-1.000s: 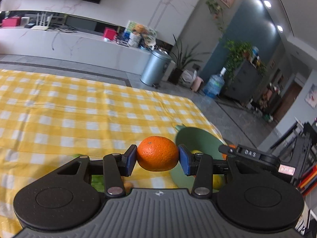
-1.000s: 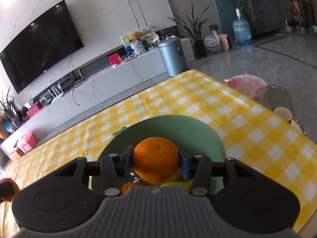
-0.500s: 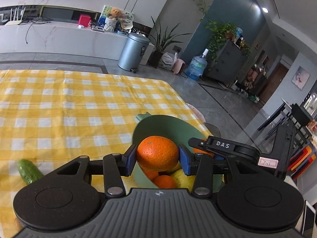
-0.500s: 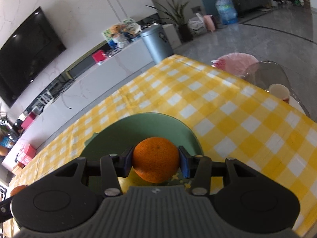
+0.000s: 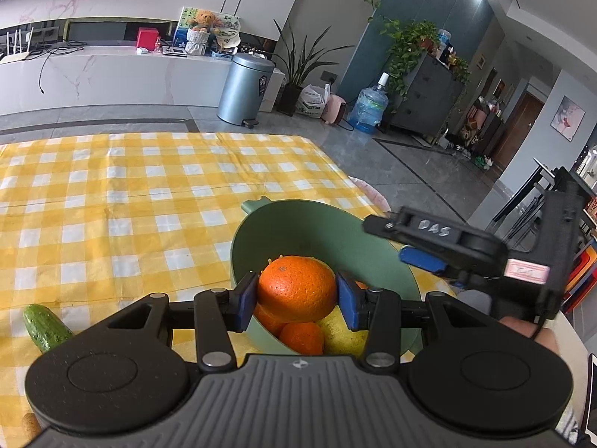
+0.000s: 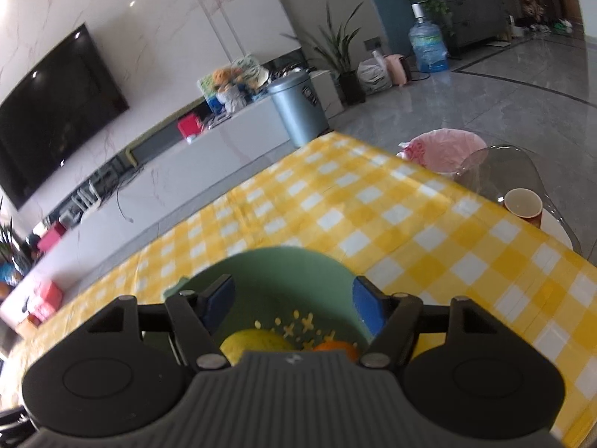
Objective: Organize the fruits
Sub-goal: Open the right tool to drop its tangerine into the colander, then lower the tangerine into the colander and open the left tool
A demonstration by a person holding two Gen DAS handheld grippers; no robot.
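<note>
— The cloth (image 5: 149, 194) over the worktop?
— Woven yellow check, matt, faintly creased.
— And the bowl (image 5: 328, 231)?
— Smooth green plastic with a dull sheen. The orange (image 5: 296, 287) is pebbled and glossy, the cucumber (image 5: 44, 326) bumpy, the bin (image 5: 244, 87) brushed metal.

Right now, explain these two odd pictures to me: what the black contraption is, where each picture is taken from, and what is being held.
No robot here: a person holds a black two-finger tool in each hand, and a camera on each looks along its fingers. The left tool grips a round orange fruit above a green plastic bowl on a yellow-checked tablecloth. The bowl holds more oranges and a yellow fruit. A green cucumber lies beside it. The right tool is open, holding nothing, over that bowl.
</note>
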